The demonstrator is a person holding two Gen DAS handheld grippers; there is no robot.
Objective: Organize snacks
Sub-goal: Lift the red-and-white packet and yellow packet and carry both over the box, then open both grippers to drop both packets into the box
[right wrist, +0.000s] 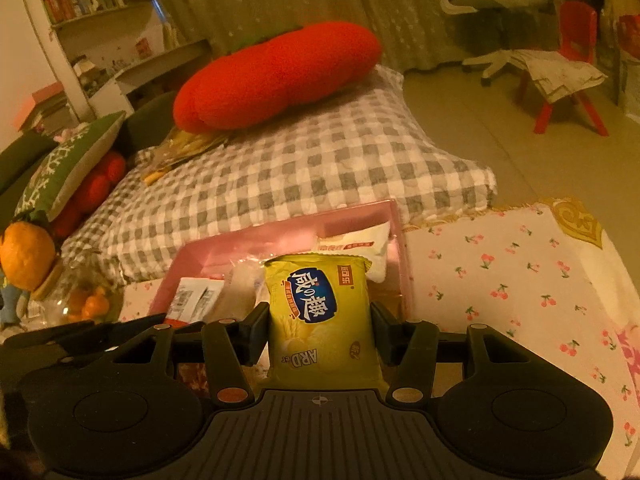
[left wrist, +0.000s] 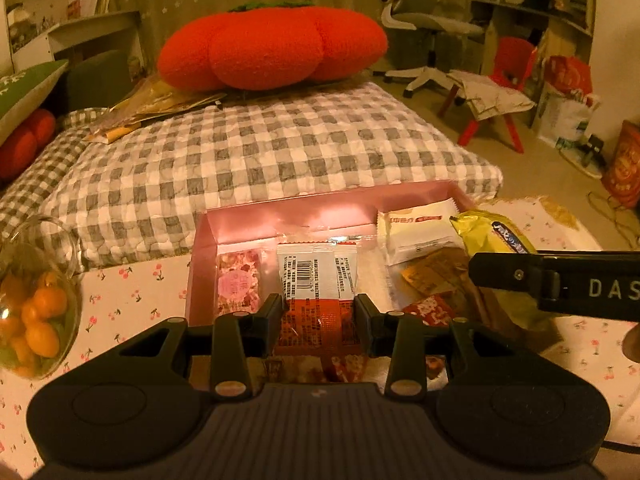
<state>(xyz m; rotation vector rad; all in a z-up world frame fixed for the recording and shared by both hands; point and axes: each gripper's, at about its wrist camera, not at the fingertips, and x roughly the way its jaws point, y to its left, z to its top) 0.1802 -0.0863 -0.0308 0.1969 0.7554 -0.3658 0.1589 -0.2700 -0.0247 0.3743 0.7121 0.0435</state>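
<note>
A pink box (left wrist: 280,216) on the cherry-print tablecloth holds several snack packets. My left gripper (left wrist: 318,310) is shut on a red and white packet (left wrist: 316,280) over the box's near part. A pink candy packet (left wrist: 238,280) lies left of it and a white packet (left wrist: 416,228) at the back right. My right gripper (right wrist: 320,324) is shut on a yellow cracker packet (right wrist: 320,312) held upright above the box (right wrist: 240,244). That packet (left wrist: 492,232) and the right gripper's finger show at the right of the left wrist view.
A glass jar of small oranges (left wrist: 36,312) stands left of the box. Behind the table is a grey checked cushion (left wrist: 260,148) with a red tomato pillow (left wrist: 272,46). The tablecloth (right wrist: 512,280) stretches right of the box. A red chair (right wrist: 572,60) stands on the floor.
</note>
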